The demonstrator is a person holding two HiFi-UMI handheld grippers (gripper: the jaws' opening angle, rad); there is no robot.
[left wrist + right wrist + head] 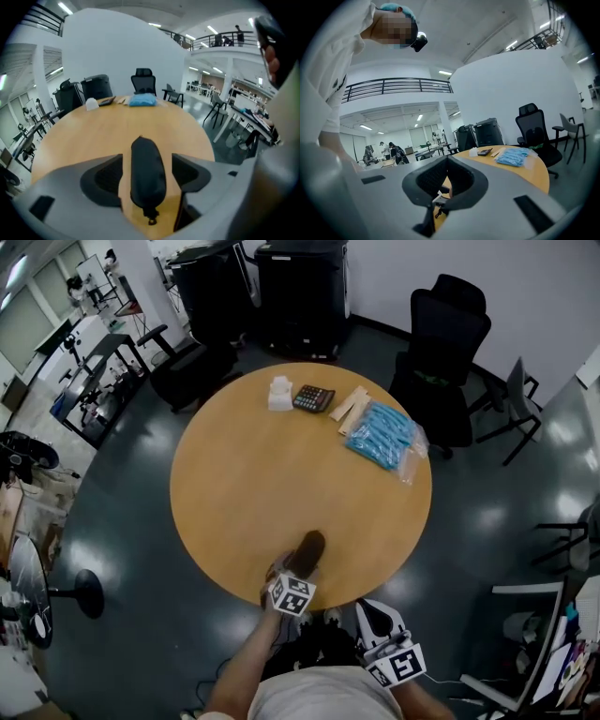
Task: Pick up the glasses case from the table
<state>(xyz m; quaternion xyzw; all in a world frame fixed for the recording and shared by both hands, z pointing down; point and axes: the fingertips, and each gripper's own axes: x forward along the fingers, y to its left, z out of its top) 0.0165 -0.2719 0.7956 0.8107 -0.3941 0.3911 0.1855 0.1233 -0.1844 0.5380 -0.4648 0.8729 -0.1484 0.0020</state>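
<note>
The glasses case (310, 546) is a dark, rounded oblong lying on the round wooden table (253, 474) close to its near edge. My left gripper (302, 564) points down at it with one jaw on each side. In the left gripper view the case (147, 173) lies lengthwise between the pads, and a strip of table shows on both sides, so the left gripper (147, 159) is open. My right gripper (367, 611) hangs off the table's near right edge, away from the case. Seen from its own camera, the right gripper (447, 158) has its tips together with nothing held.
At the table's far side lie a white box (279, 393), a black calculator (313, 397), wooden sticks (352, 408) and a blue packet in clear plastic (382, 433). Black office chairs (442, 343) stand behind and to the right of the table.
</note>
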